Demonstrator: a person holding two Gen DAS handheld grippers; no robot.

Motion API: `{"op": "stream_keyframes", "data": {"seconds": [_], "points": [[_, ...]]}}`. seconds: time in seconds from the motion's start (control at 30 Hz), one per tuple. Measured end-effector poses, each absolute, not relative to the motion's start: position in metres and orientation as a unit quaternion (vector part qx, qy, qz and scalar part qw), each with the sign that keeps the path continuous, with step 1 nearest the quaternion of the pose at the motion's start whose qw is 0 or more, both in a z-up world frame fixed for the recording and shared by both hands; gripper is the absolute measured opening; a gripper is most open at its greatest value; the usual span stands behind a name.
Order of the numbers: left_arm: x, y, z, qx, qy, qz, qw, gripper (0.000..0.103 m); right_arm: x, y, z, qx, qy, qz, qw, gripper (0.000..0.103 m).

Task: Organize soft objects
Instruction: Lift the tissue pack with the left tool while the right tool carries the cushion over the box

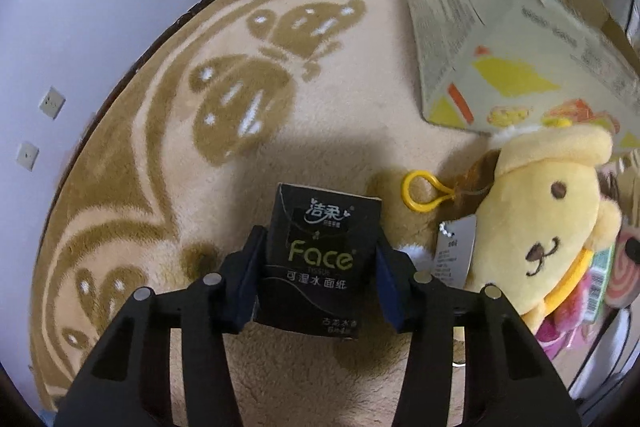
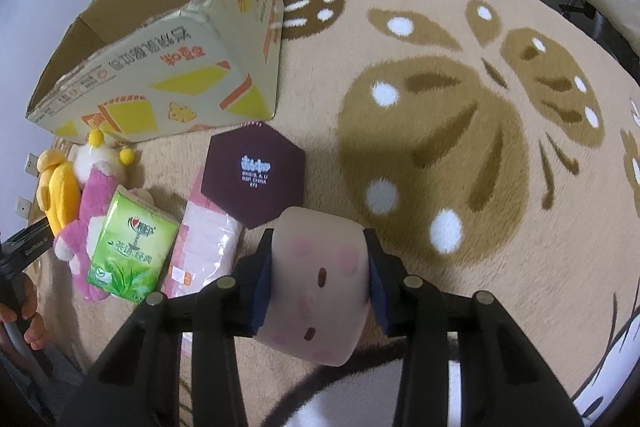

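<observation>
Black tissue pack [image 1: 318,259] clamped in left fingers [image 1: 250,279]; right fingers [image 2: 264,279] squeeze pink plush [image 2: 318,287].

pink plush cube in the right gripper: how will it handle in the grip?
The pink plush cube looks soft: its sides appear to dent inward at the right gripper pads, so it probably compresses rather than slips. Likely light for its bulk. With flat faces, it should not roll once set on the rug.

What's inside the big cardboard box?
The cardboard box stands open on top. In the right wrist view only bare brown inner walls show, with no toys visible. Its front wall covers the bottom, so something could sit there unseen.
</observation>
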State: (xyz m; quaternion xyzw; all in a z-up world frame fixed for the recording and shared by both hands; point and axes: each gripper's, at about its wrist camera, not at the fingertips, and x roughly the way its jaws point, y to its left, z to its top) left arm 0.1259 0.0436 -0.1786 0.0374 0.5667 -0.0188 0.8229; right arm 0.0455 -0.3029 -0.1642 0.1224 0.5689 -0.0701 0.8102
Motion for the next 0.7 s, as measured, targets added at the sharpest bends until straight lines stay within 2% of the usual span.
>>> {"op": "stream_keyframes", "data": {"seconds": [0.23,0.7], "points": [[0.117,0.071,-0.161,0.0,0.546,0.02,0.838,0.048,0.039,-0.309,-0.146,0.135,0.536,-0.068,0.83,0.042],[0.106,0.046,-0.064,0.031,0.418,0.009,0.908,0.048,0.028,-0.288,-0.082,0.09,0.435,-0.047,0.895,0.041]]}}
